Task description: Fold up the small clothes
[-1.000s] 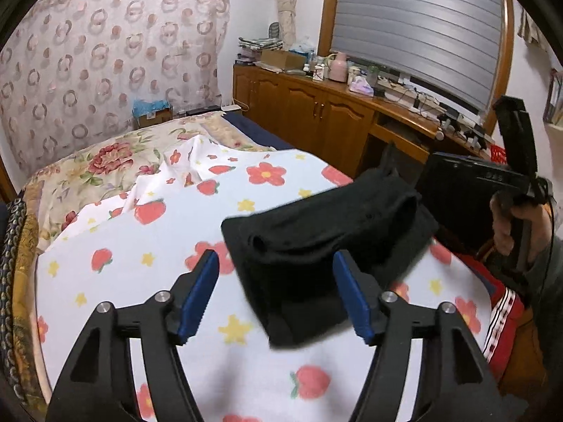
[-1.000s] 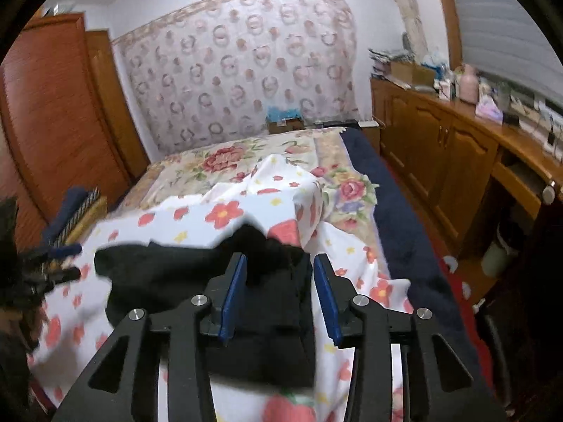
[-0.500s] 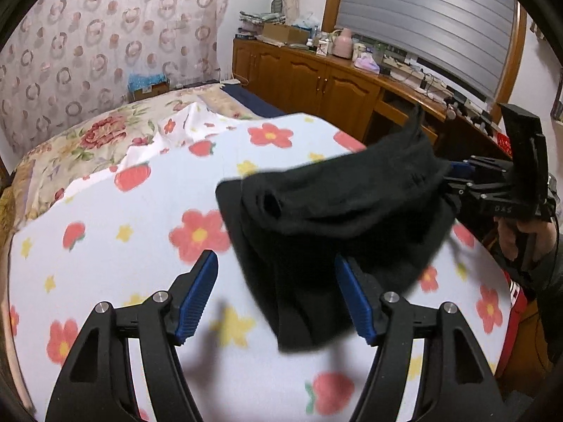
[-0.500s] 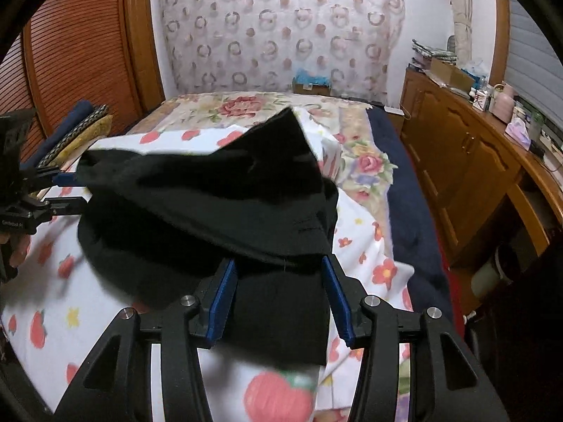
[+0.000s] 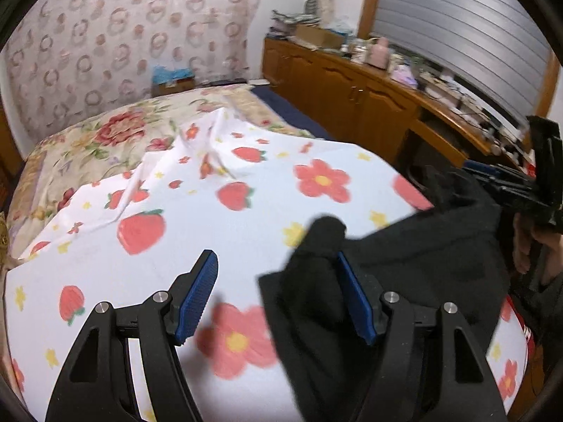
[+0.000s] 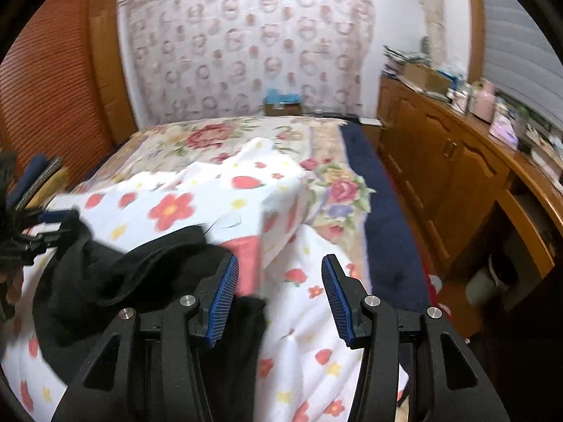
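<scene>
Left hand-held gripper (image 5: 278, 293) has its blue pads spread wide with nothing pinched between them; a bunched corner of the black garment (image 5: 415, 256) is draped against the inner side of its right finger, so it's touching but not clamped. The right hand-held gripper (image 6: 279, 297) is spread open too, and the garment (image 6: 116, 274) lies just off its left finger, partly tucked under that side of the tool. The black cloth sits crumpled on the white sheet (image 5: 211, 218) printed with strawberries and red flowers, stretched roughly between the two tools. That sheet is spread over a bed with a floral cover (image 6: 218, 137). Along the right side there's a long wooden cabinet (image 6: 450, 161) with a cluttered top, and a patterned curtain (image 5: 133, 42) covers the wall behind the bed. Both views are a bit motion-blurred, fyi.
</scene>
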`<state>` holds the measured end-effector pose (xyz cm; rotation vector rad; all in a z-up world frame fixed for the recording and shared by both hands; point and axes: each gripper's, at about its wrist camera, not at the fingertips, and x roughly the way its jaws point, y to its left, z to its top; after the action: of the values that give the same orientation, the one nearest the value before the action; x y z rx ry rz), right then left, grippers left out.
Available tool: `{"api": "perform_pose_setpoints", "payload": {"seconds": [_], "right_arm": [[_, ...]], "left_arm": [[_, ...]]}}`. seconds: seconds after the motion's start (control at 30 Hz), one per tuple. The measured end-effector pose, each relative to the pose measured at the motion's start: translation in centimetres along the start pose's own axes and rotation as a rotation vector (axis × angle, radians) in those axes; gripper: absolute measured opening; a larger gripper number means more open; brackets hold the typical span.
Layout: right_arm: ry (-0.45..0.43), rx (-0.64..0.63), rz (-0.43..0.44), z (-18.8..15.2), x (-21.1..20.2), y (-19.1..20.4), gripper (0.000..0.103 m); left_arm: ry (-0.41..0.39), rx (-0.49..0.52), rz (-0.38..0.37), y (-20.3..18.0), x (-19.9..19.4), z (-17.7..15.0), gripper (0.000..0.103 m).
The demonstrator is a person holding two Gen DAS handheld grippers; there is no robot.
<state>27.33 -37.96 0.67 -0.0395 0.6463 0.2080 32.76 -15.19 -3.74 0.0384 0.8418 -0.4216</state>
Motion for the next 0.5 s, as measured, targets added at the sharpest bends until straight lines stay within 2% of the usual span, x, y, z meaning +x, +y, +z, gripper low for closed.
{"api": "perform_pose_setpoints", "payload": {"seconds": [0.13,0.27,0.37,0.47,0.5], "right_arm": [[-0.003,0.020,0.057,-0.1,-0.6,0.5,0.051],[-0.013,-0.014,0.171,-0.7,-1.6,1.2,0.051],[0.034,-0.018,0.227,-1.8,-1.2,2.0,0.051],[0.067,-0.013,0.265,-2.2,-0.1,2.2,0.051],[0.065,-0.007,0.273,-2.3,0.0,2.3,0.050]], "left_arm": [[-0.003,-0.010,-0.033,0.9,-0.3,0.0,0.070],[-0.014,0.009,-0.108,0.7,-0.9,-0.1,0.070],[0.022,0.028,-0.169,0.1,0.0,-0.2,0.067],[0.027,0.044,-0.196,-0.5,0.6,0.0,0.042],[0.021,0.046,-0.210,-0.6,0.6,0.0,0.029]]}}
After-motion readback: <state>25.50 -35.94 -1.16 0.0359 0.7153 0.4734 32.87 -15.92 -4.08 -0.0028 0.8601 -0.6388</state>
